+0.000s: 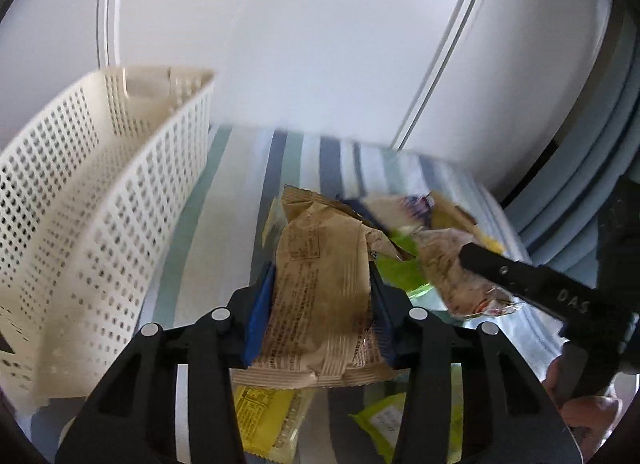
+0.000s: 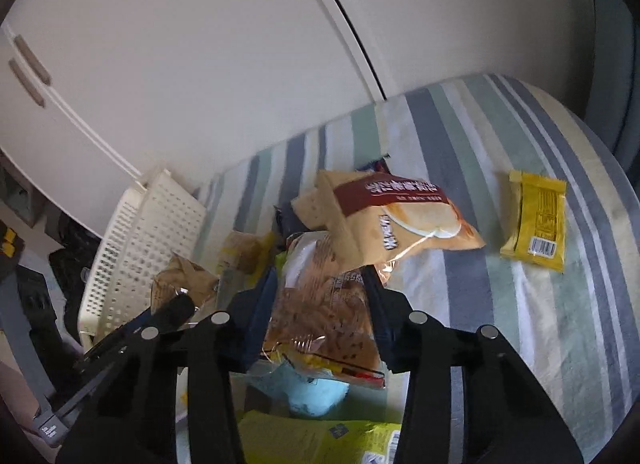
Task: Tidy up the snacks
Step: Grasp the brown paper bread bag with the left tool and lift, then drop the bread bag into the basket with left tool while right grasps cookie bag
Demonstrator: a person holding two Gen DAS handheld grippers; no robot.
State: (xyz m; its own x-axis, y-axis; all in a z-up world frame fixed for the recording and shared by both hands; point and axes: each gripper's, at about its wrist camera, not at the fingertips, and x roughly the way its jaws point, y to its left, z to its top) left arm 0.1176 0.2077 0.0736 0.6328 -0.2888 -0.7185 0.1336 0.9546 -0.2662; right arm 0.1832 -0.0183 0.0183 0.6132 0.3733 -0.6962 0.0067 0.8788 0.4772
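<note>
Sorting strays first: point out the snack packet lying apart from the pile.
The yellow packet, flat and alone on the striped cloth, off to the right; every other packet is heaped together by the tools.

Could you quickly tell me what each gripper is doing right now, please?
Left gripper: shut on the brown packet.
Right gripper: shut on the clear snack bag.

Brown paper snack packet (image 1: 320,296) sits lengthwise between the left jaws, crumpled at its far end. Clear-wrapped brown biscuit pack (image 2: 324,304) is pinched between the right jaws. Just beyond them, an orange bread bag (image 2: 392,220) tilts; a yellow packet (image 2: 536,220) lies flat, well right. White perforated basket (image 1: 100,204) stands left of the left jaws.
</note>
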